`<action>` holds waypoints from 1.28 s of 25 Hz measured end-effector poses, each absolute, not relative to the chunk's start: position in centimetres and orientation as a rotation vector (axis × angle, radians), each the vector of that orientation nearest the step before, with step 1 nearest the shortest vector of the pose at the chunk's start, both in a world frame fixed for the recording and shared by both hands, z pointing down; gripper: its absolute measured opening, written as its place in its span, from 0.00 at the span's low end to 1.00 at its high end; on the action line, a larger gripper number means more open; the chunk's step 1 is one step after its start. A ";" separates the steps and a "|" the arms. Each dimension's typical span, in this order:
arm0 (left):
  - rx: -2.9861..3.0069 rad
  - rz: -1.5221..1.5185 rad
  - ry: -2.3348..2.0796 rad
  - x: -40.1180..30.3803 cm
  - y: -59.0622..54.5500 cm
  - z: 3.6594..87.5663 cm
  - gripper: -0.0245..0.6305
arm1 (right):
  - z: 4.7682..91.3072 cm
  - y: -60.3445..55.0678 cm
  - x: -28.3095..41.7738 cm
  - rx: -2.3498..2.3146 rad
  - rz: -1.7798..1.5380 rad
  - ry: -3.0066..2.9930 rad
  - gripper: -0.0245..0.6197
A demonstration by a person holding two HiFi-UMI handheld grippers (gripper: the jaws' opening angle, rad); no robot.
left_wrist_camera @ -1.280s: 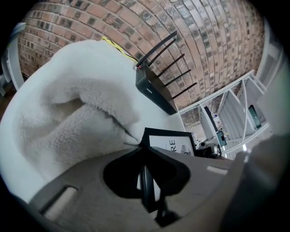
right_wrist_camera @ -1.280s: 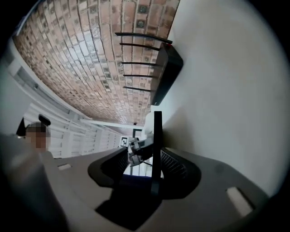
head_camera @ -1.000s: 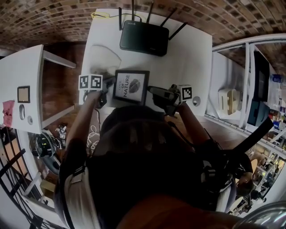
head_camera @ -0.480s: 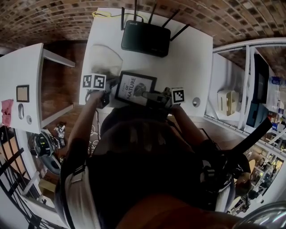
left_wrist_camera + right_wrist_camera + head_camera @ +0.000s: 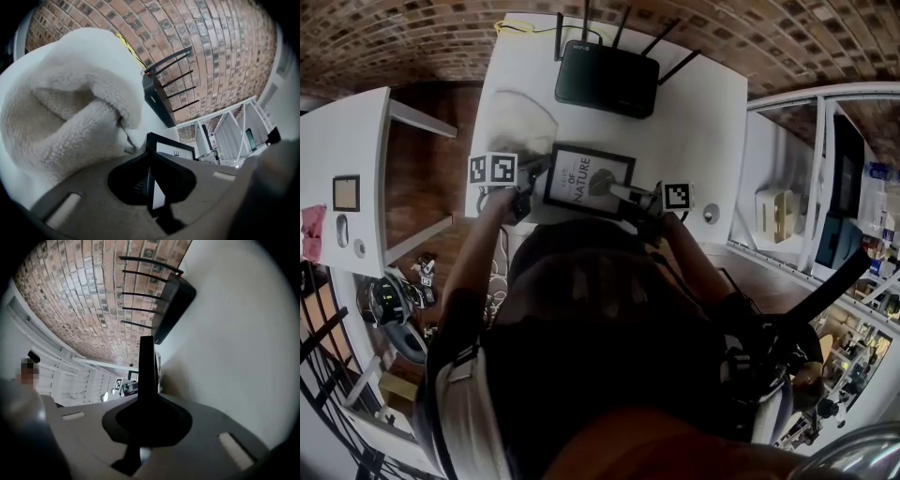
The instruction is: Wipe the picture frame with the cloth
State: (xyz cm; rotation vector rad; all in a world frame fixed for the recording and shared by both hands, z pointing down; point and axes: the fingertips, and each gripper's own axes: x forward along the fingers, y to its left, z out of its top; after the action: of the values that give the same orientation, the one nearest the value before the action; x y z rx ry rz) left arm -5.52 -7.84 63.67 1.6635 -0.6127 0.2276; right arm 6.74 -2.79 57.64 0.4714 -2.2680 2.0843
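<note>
The black picture frame [image 5: 589,181] with a leaf print lies tilted near the white table's front edge. My left gripper [image 5: 527,190] is shut on its left edge; in the left gripper view the frame [image 5: 171,149] runs into the closed jaws of that gripper [image 5: 150,183]. My right gripper [image 5: 630,197] has just been closing and now pinches the frame's right side. The right gripper view shows the frame [image 5: 146,366] edge-on, rising out of the gripper [image 5: 145,404]. The white fluffy cloth [image 5: 516,122] lies on the table behind the left gripper and fills the left gripper view [image 5: 70,108].
A black router [image 5: 607,80] with several antennas stands at the back of the table [image 5: 703,131], also seen as a router [image 5: 171,305] in the right gripper view. A second white table [image 5: 347,169] is at the left. White shelving [image 5: 787,206] stands to the right.
The right gripper came in from the frame's right, dropped onto its right edge and closed on it. The frame turned slightly and shifted away from me. The left gripper kept its hold.
</note>
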 end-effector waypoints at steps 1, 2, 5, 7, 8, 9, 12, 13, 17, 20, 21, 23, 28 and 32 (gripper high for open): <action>1.667 0.220 -0.609 -5.4 -7.9 63.5 0.06 | 58.1 -2.9 7.1 0.501 2.082 -2.250 0.05; 1.670 0.218 -0.610 -5.4 -8.0 63.4 0.06 | 58.5 -3.0 7.5 0.526 2.086 -2.234 0.05; 1.679 0.227 -0.646 -6.0 -8.2 63.3 0.06 | 58.8 -3.7 8.4 0.591 2.121 -2.224 0.05; 1.680 0.213 -0.680 -6.8 -8.6 63.0 0.06 | 58.4 -4.4 9.1 0.613 2.173 -2.248 0.05; 1.679 0.203 -0.696 -7.3 -8.8 62.8 0.06 | 58.1 -4.7 9.5 0.626 2.199 -2.259 0.05; 1.680 0.195 -0.709 -7.7 -9.0 62.5 0.06 | 58.0 -5.1 10.0 0.640 2.216 -2.270 0.05; 1.701 0.179 -0.751 -8.9 -9.6 61.3 0.06 | 58.0 -5.6 11.2 0.697 2.237 -2.264 0.05; 1.716 0.173 -0.775 -9.3 -10.0 60.8 0.06 | 58.2 -5.7 11.6 0.724 2.231 -2.246 0.05; 1.790 0.147 -1.019 -12.3 -13.1 59.3 0.06 | 59.2 -5.8 12.6 0.807 2.151 -2.193 0.05; 1.834 0.204 -1.211 -15.0 -15.3 58.7 0.14 | 58.9 -5.8 12.5 0.807 2.120 -2.207 0.05; 1.847 0.265 -1.229 -15.4 -15.5 58.8 0.23 | 58.7 -5.8 12.4 0.801 2.117 -2.215 0.05; 1.872 0.422 -1.226 -15.6 -15.5 59.5 0.43 | 58.4 -5.7 12.2 0.793 2.128 -2.215 0.05; 1.902 0.771 -1.195 -14.7 -15.3 62.8 0.52 | 58.6 -5.6 12.3 0.800 2.125 -2.200 0.05; 1.919 0.811 -1.237 -14.2 -16.2 64.1 0.51 | 58.7 -5.4 12.0 0.791 2.113 -2.192 0.05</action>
State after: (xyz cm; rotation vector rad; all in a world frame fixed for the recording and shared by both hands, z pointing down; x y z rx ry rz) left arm -14.18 -16.17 64.09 1.9189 -1.2369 0.8109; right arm 12.04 -5.44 58.71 0.7912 -2.1922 2.1127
